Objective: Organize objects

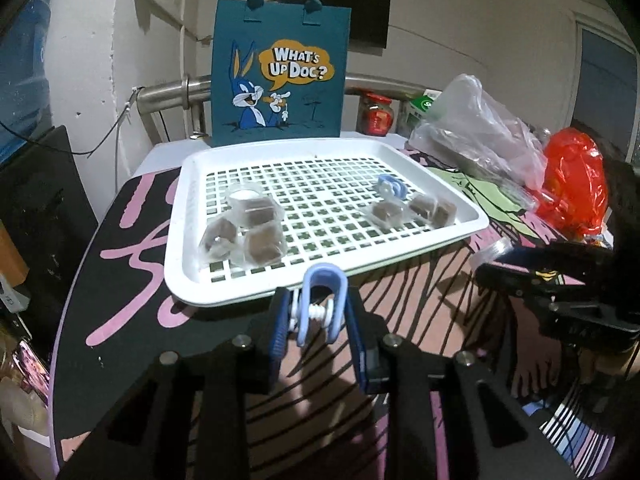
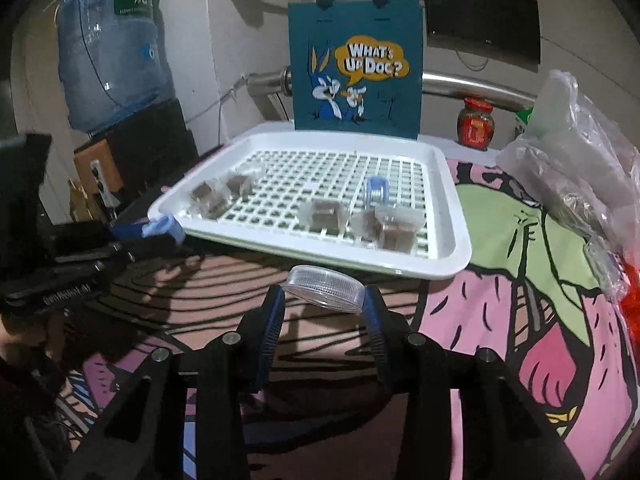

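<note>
My left gripper (image 1: 320, 312) is shut on a blue and white clothes peg (image 1: 322, 298), held just in front of the near rim of a white perforated tray (image 1: 176, 240). My right gripper (image 2: 324, 300) is shut on a clear round plastic lid (image 2: 325, 288), near the tray's front edge (image 2: 320, 258). In the tray lie several clear packets with brown blocks (image 1: 256, 236) (image 2: 324, 214), a small clear round cup (image 1: 244, 196) and a second blue peg (image 1: 390, 188) (image 2: 377, 194). The right gripper also shows in the left wrist view (image 1: 516, 264), the left one in the right wrist view (image 2: 160, 232).
A teal "What's Up Doc?" bag (image 1: 280, 76) (image 2: 356, 68) stands behind the tray. Clear plastic bags (image 1: 480, 132) (image 2: 576, 152), a red bag (image 1: 576, 184) and a red-lidded jar (image 2: 475, 122) lie at the right. A water bottle (image 2: 108, 48) stands at the left. The table has a cartoon-print cloth (image 2: 500, 300).
</note>
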Demonstrator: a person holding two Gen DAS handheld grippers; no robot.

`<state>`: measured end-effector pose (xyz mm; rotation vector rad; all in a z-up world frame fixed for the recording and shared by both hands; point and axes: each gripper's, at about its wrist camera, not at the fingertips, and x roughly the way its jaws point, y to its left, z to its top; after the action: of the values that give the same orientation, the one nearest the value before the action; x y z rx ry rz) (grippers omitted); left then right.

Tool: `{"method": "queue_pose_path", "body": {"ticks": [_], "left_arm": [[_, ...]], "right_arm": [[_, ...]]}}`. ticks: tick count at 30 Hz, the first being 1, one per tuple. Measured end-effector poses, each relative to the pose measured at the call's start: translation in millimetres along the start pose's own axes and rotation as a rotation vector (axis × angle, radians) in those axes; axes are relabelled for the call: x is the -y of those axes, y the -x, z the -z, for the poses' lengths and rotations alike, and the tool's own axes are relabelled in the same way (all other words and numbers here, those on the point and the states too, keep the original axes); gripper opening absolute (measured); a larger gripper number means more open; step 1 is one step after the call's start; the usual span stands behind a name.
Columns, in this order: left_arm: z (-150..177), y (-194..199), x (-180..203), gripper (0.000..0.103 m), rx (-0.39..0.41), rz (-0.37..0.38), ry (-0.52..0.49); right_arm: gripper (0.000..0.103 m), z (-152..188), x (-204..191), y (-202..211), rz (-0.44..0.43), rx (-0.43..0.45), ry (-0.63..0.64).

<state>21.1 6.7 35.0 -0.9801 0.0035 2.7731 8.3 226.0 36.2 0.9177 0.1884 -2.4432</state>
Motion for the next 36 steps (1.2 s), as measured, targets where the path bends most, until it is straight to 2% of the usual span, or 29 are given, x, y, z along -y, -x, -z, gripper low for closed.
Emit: {"method": "queue_pose_path", "body": {"ticks": [13,36], "left_arm": [[0.8,1.9,3.1,0.027,0.012,-0.025,-0.014],[0.2,0.9,1.9,0.027,0.009,0.000,-0.005]], "right_arm": [[0.040,0.8,-3.1,3.7,0.018,0.019,0.013],[0.040,1.1,-5.9,7.9,0.013,0.045,0.028]]}}
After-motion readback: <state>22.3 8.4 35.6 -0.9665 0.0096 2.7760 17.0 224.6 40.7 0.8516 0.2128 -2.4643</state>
